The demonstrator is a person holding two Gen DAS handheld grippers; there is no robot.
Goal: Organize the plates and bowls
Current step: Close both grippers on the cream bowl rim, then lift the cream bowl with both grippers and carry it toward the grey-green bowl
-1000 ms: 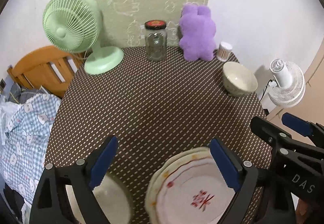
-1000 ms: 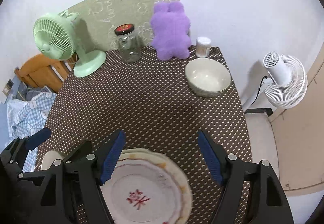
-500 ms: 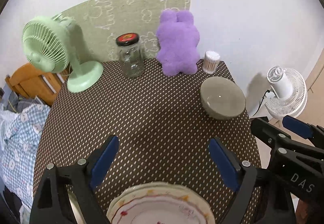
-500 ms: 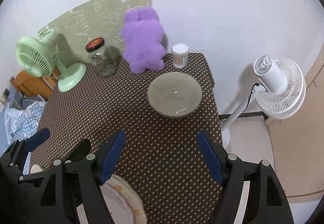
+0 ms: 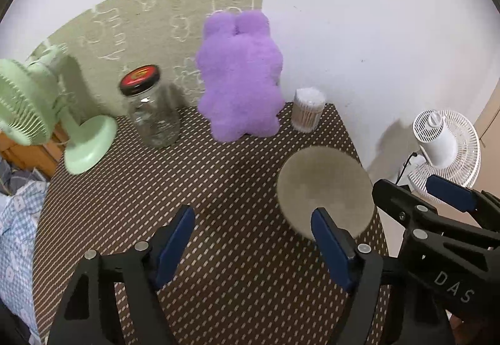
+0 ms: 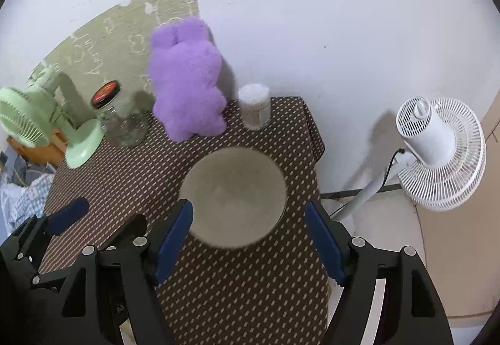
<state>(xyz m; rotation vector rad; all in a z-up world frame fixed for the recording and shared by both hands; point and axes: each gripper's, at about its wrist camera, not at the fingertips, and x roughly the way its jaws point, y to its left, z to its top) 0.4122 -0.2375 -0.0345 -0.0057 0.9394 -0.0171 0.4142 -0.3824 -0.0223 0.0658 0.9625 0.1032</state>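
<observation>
Beige bowl (image 6: 234,196): on desk (image 6: 237,292), between right tongs (image 6: 248,231), untouched.
Left tongs (image 5: 251,239): apart, just been closing, empty.
Right tongs: apart.

We are holding both grippers side by side, angled steeply downward. Our left gripper (image 5: 253,239) has just been closing its jaws with nothing between them, and our right gripper (image 6: 248,234) is standing wide, gripping nothing.
</observation>
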